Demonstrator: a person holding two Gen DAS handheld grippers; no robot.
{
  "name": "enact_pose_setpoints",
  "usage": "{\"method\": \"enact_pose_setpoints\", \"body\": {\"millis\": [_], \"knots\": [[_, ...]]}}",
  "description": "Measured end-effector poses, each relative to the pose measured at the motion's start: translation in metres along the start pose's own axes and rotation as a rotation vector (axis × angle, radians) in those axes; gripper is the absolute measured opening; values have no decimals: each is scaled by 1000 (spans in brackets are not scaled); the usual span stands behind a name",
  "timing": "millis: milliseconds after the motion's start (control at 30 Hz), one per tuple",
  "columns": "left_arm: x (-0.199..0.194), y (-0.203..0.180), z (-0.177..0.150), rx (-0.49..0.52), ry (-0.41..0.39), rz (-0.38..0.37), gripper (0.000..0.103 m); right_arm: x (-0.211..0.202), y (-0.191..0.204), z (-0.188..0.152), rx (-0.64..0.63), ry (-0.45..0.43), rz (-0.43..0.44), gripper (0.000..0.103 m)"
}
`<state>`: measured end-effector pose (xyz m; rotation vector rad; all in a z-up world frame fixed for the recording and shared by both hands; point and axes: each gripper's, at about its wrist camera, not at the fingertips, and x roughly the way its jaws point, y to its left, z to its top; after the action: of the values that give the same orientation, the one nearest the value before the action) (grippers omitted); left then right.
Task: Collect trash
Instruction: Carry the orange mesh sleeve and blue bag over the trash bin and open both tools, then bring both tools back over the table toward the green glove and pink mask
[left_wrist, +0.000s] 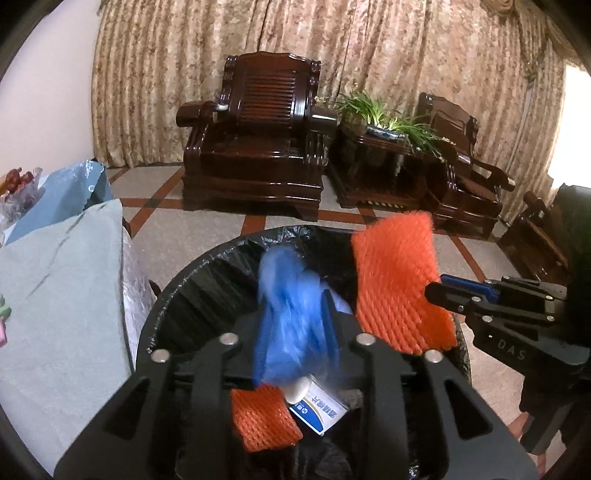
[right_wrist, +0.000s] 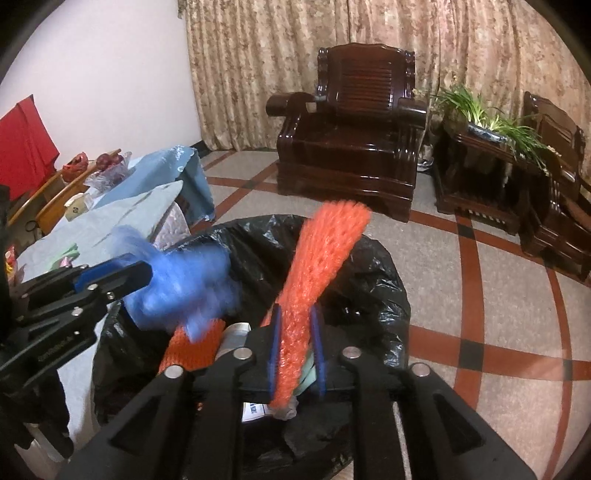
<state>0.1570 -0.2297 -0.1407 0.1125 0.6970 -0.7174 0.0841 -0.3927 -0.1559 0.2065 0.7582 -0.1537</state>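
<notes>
Left wrist view: left gripper (left_wrist: 295, 332) stands narrowly parted, blue plastic wad (left_wrist: 295, 314) loose between its pads, over the black-lined bin (left_wrist: 192, 291).

Right wrist view: right gripper (right_wrist: 297, 350) narrowly parted, orange foam net (right_wrist: 317, 273) between pads; contact unclear.

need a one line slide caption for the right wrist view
Right gripper with orange foam net and left gripper with blue plastic over the black-lined trash bin.

Dark wooden armchair (left_wrist: 255, 136), potted plant (left_wrist: 388, 114), patterned curtain (left_wrist: 369, 48) behind.
</notes>
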Motion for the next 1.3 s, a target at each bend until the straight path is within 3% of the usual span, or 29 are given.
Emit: {"method": "enact_pose_setpoints", "body": {"millis": [100, 167, 300, 400, 800, 1300], "knots": [[-3, 7, -2, -12, -1, -1, 46, -1, -3, -1, 4, -5, -13, 30], [-6, 14, -4, -21, -1, 10, 54, -3, -6, -2, 16, -7, -14, 44], [-23, 29, -6, -49, -31, 43, 79, -9, -5, -3, 33, -23, 4, 86], [-43, 43, -7, -56, -70, 93, 90, -16, 2, -2, 23, -46, 15, 97], [-124, 118, -17, -186, -157, 279, 94, -26, 74, 16, -59, -110, 147, 97], [-191, 207, -48, -247, -173, 495, 95, 3, 198, 37, -190, -121, 250, 97]]}}
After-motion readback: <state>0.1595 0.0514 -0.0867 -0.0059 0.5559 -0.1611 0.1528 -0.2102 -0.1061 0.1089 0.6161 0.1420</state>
